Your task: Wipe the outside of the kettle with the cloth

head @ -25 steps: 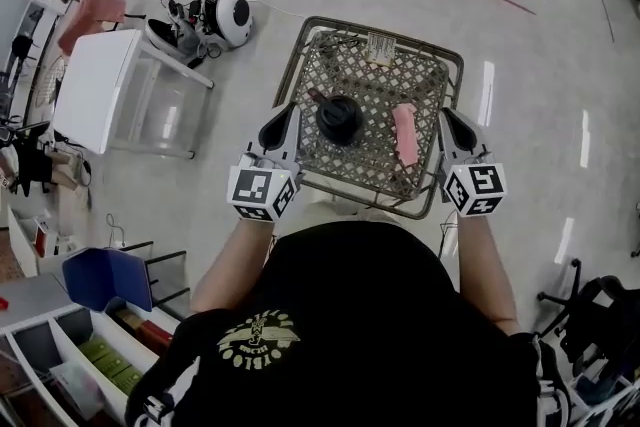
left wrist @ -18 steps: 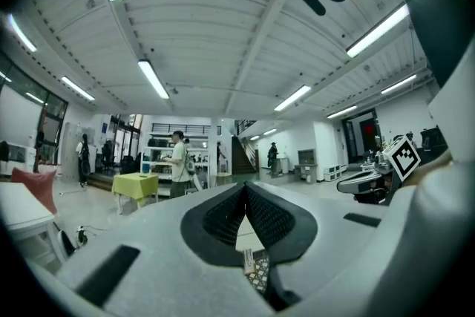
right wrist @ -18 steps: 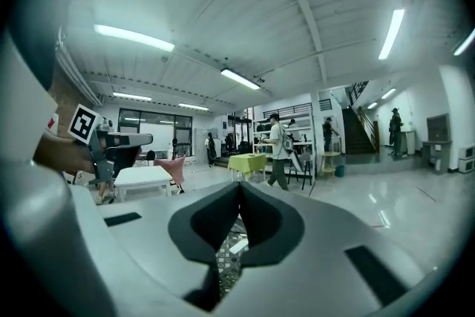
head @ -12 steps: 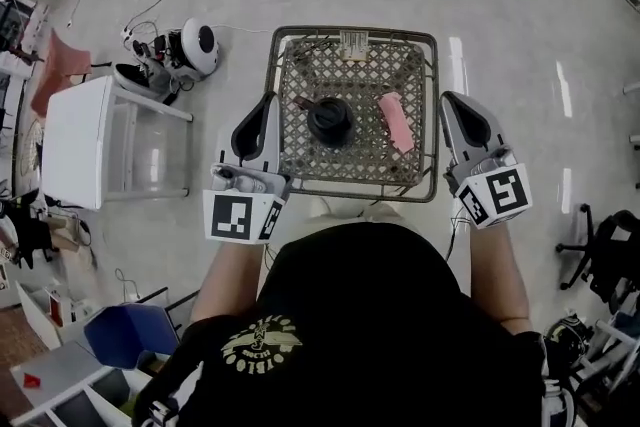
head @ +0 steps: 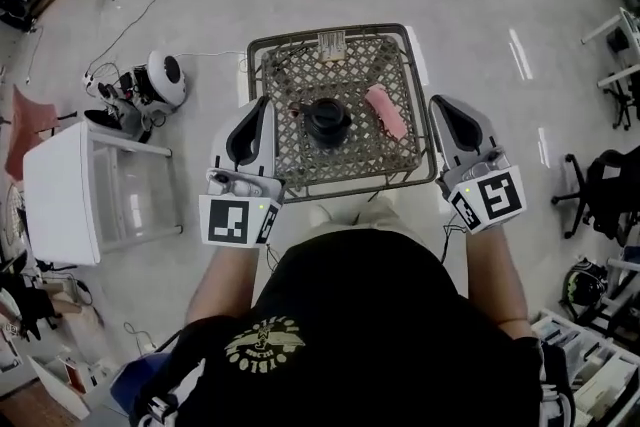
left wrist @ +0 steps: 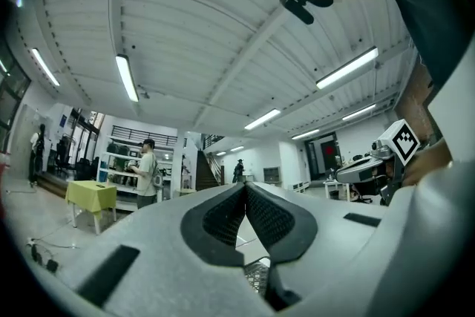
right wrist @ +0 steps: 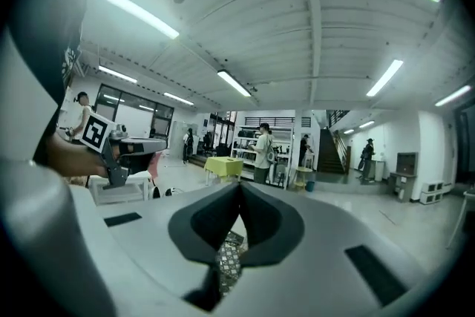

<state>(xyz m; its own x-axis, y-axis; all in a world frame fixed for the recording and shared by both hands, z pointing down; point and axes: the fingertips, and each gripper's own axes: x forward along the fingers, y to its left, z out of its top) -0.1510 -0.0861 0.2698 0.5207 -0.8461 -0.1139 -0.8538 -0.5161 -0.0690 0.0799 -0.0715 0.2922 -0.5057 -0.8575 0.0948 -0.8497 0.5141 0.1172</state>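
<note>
Holding them low in the head view, I have my left hand-held gripper (head: 258, 107) and right hand-held gripper (head: 441, 105) shut tight and empty, flanking the woven worktop (head: 290, 75). Higher up, the kettle (head: 327, 120) sits at mid-worktop, with the cloth (head: 385, 112) near its right. If I reach in with the jaws closed, I risk shoving the cloth off the edge or tipping the kettle.

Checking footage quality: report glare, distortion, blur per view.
Head view: light streaks glare on the glossy floor, edges curve, kettle and cloth sharp. Left gripper view: strong fisheye, dark corners, foreground soft. Right gripper view: same, ceiling lights flare.
</note>
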